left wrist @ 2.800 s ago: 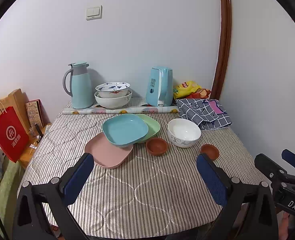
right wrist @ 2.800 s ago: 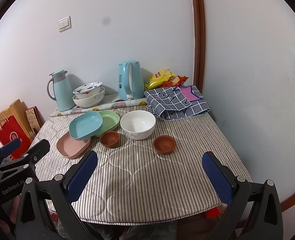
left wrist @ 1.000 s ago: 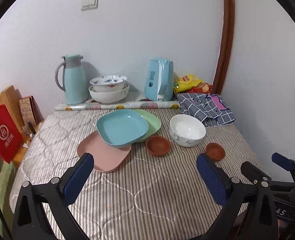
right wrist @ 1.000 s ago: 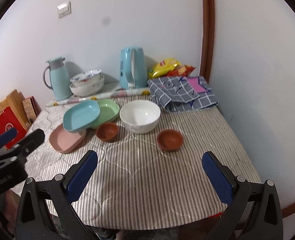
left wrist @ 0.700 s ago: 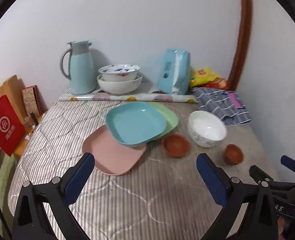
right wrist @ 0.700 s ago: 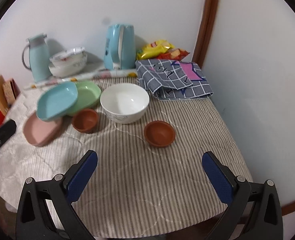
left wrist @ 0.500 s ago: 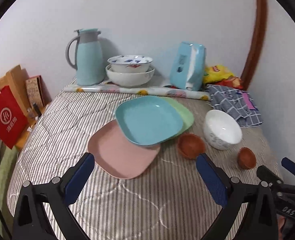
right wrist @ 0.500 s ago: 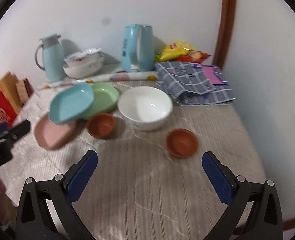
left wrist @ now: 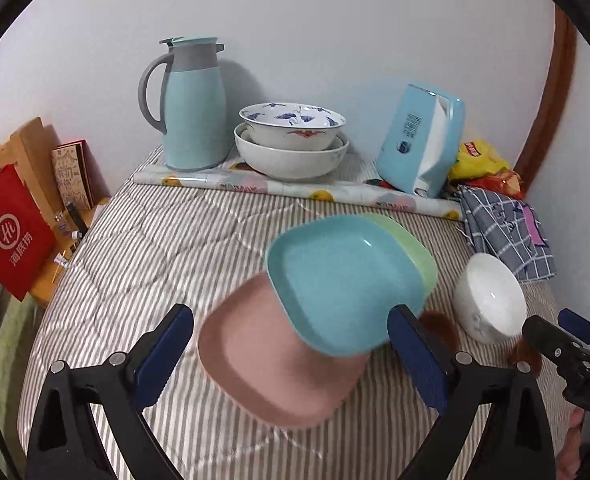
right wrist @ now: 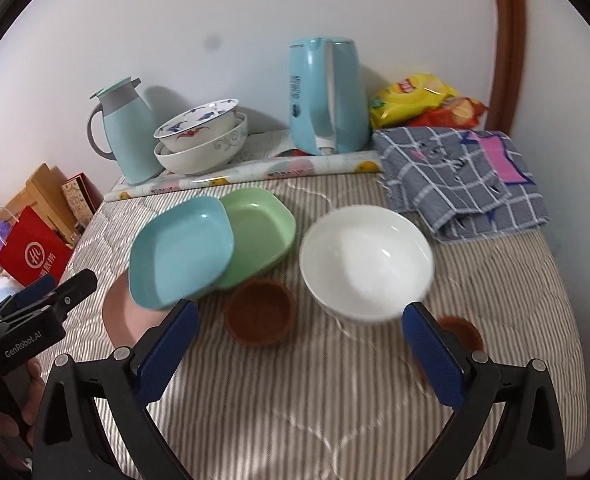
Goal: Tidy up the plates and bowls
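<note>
left gripper (left wrist: 291,354) – agape (over pink plate (left wrist: 271,364)) | right gripper (right wrist: 299,344) – agape

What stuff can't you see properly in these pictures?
- Pink plate: in both views the blue plate covers part of it.
- Green plate: left view, mostly under the blue plate.
- Far brown bowl: right view, behind the right tool finger.
- Writing on the kettle: too small to read.

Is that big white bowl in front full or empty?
Empty: the white bowl stands upright, and its bare, glossy inside shows all the way down.
</note>
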{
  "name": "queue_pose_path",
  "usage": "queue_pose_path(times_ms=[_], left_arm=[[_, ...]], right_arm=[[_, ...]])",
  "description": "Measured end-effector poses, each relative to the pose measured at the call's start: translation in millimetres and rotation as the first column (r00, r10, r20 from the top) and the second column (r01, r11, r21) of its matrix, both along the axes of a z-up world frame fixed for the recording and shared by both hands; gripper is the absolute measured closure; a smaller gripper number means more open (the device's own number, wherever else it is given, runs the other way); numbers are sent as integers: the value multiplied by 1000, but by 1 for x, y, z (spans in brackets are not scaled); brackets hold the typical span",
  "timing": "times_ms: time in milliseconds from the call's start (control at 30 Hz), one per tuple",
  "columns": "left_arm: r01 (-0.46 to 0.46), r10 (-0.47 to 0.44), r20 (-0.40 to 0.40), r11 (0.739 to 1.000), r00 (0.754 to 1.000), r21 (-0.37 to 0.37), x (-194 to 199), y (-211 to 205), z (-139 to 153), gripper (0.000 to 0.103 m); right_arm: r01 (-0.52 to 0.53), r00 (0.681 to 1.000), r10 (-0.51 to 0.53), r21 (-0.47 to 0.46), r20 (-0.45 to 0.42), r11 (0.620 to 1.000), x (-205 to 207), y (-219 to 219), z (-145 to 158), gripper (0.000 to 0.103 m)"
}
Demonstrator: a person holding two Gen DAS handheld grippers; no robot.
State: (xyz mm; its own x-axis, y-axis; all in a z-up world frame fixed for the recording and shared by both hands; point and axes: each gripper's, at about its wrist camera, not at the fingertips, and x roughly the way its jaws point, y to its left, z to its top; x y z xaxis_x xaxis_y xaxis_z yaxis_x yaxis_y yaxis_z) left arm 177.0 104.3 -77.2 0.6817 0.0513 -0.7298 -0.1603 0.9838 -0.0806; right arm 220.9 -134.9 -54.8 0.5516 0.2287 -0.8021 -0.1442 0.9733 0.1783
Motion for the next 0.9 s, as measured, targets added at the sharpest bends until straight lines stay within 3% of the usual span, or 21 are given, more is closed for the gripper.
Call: queue_pose_path(times_ms=[167, 400, 533, 900], left_arm=[[5, -6, -2, 999, 1000, -33, 26, 9, -6, 14], [51, -52, -36, 998, 998, -32, 62, 14, -22, 39], [65, -67, -50, 997, 997, -43, 80, 17, -31, 44], [98, -103, -83, 993, 991, -64, 112, 22, -52, 57]], right_arm=[[-25, 1000, 25, -12, 11, 1000, 21, 20, -2, 13], [-64, 997, 64, 1, -46, 998, 43, 44, -23, 37], [-99, 993, 100, 8, -68, 995, 47, 59, -34, 48], [-109, 986, 104, -36, -134, 993, 66, 81, -57, 59]])
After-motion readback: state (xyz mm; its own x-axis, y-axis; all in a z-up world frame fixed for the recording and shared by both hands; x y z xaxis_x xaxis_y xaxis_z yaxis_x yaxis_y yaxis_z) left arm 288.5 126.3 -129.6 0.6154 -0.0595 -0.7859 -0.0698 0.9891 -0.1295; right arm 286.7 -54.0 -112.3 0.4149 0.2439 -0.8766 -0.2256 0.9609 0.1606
